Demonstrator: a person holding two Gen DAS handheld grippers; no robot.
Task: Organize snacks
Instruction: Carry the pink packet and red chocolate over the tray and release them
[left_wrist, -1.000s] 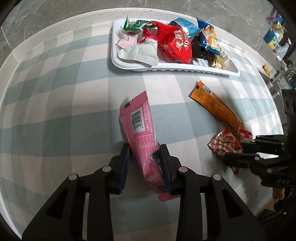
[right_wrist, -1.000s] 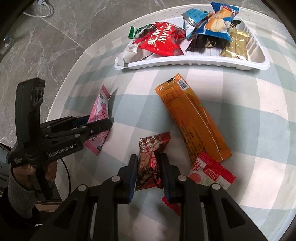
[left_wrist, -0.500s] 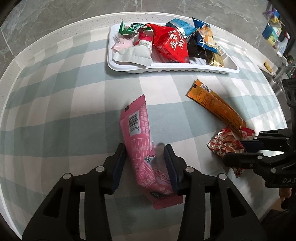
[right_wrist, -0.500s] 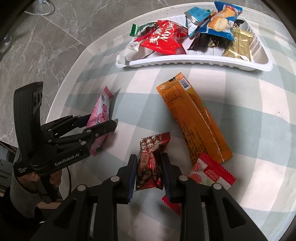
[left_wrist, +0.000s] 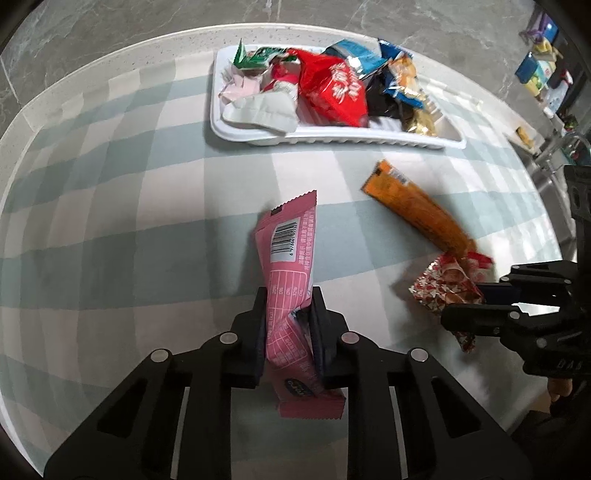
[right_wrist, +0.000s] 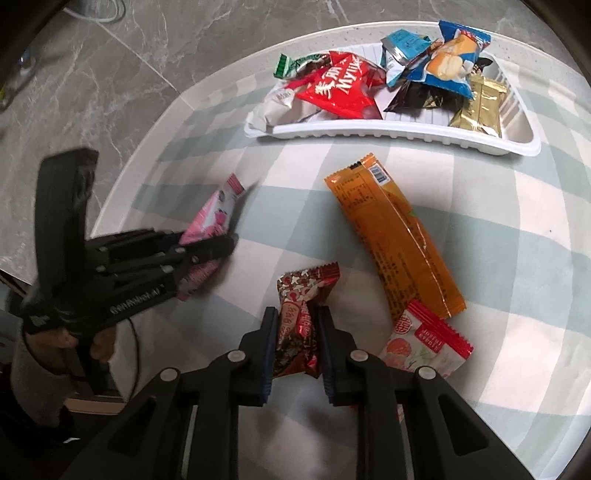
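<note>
A pink snack pack (left_wrist: 291, 258) with a barcode sits between the jaws of my left gripper (left_wrist: 288, 306). The jaws are closing, and the pads press both its sides. Its far end tilts up off the checked cloth. My right gripper (right_wrist: 297, 321) is shut on a red-brown star-patterned candy pack (right_wrist: 306, 284) that rests on the cloth. In the right wrist view the left gripper (right_wrist: 221, 247) holds the pink pack (right_wrist: 218, 214) at the table's left edge. A white tray (left_wrist: 332, 142) at the back holds several snack packs.
A long orange bar (right_wrist: 395, 251) lies diagonally between the grippers and the tray (right_wrist: 406, 134). A red-and-white pack (right_wrist: 424, 343) lies at its near end, right of my right gripper. A person's hand grips each handle. Grey marble floor surrounds the round table.
The left jaws widened around the pink pack, then shut on it, and its far end now stands higher. The right gripper kept its hold on the star-patterned pack.
</note>
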